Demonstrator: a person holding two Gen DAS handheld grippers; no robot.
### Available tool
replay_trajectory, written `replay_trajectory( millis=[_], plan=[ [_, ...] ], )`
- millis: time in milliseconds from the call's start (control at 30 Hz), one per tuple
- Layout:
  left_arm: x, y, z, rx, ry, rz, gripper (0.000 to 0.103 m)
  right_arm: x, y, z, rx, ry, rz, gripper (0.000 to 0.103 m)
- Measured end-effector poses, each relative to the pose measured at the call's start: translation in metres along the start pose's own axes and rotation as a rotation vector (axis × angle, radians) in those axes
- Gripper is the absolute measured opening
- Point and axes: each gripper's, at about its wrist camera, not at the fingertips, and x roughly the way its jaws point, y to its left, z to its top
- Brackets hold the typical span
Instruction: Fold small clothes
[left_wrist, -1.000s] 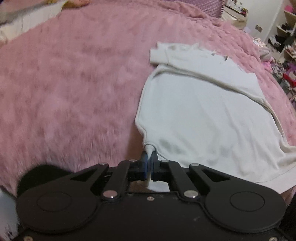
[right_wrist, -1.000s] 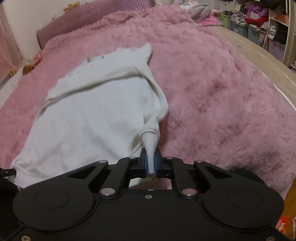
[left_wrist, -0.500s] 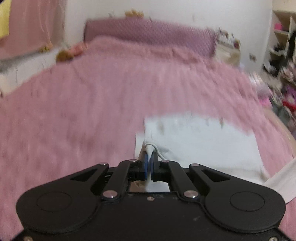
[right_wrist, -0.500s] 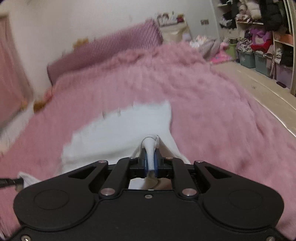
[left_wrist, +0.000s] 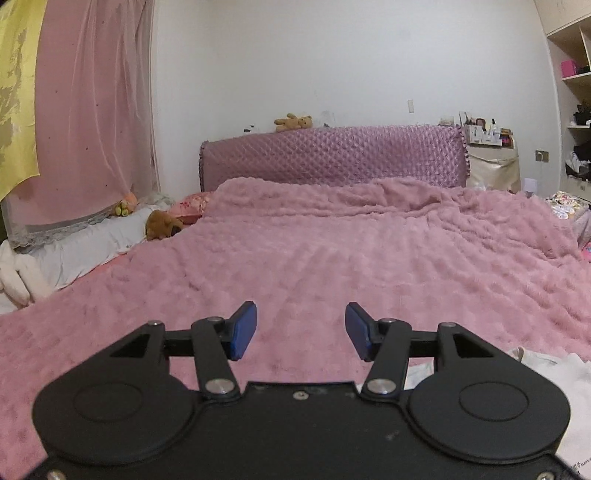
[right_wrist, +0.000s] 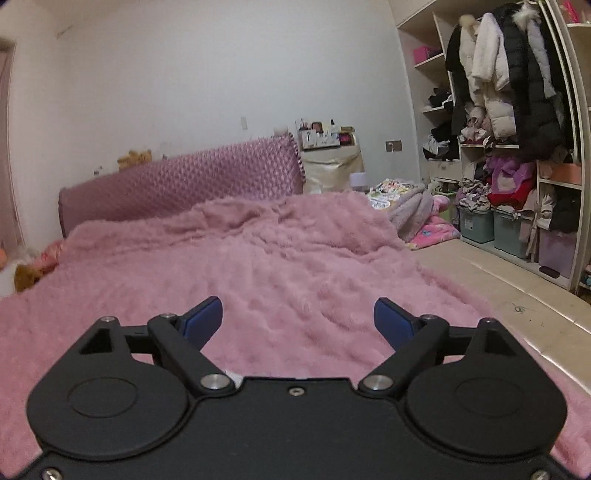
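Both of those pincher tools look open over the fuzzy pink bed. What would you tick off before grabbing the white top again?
1. Left hand-held gripper open, nothing between its blue pads: ok; its jaws have just been opening.
2. Right hand-held gripper open and empty: ok; also just opened.
3. White cotton garment in sight: partly; only an edge shows at the left view's lower right.
4. Fold lying neat: cannot tell, mostly hidden.
5. Fluffy pink blanket ahead free of clutter: ok.

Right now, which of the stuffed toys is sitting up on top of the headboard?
The tan teddy bear, lying along the top of the purple quilted headboard. The brown plush toy lies lower down, at the left edge of the pink blanket.
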Motion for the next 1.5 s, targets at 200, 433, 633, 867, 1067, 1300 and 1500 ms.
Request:
replay_trajectory(
  millis=[200,433,633,867,1067,1300,1500],
  plan=[
    [-0.010,0.004,-0.009,0.011,0.044,-0.030,0.055,-0.011,-0.001,-0.010,-0.005,0.063,0.032,0.089],
    [-0.031,0.024,-0.041,-0.003,0.126,-0.005,0.055,-0.029,0.006,-0.003,-0.049,0.072,0.048,0.089],
    [-0.032,0.045,-0.095,-0.042,0.274,0.015,0.055,-0.039,0.000,-0.029,-0.139,0.139,0.024,0.089],
    [-0.014,0.061,-0.166,-0.214,0.476,0.014,0.055,-0.037,-0.029,-0.080,-0.140,0.287,-0.024,0.089],
    [0.011,0.049,-0.189,-0.214,0.538,0.035,0.055,-0.020,-0.055,-0.115,0.000,0.421,-0.039,0.089],
    [0.021,0.047,-0.191,-0.270,0.533,0.019,0.055,0.003,-0.064,-0.142,0.100,0.494,-0.045,0.089],
    [0.016,0.050,-0.191,-0.364,0.609,0.013,0.055,0.022,-0.066,-0.151,0.185,0.513,-0.015,0.089]
  ],
)
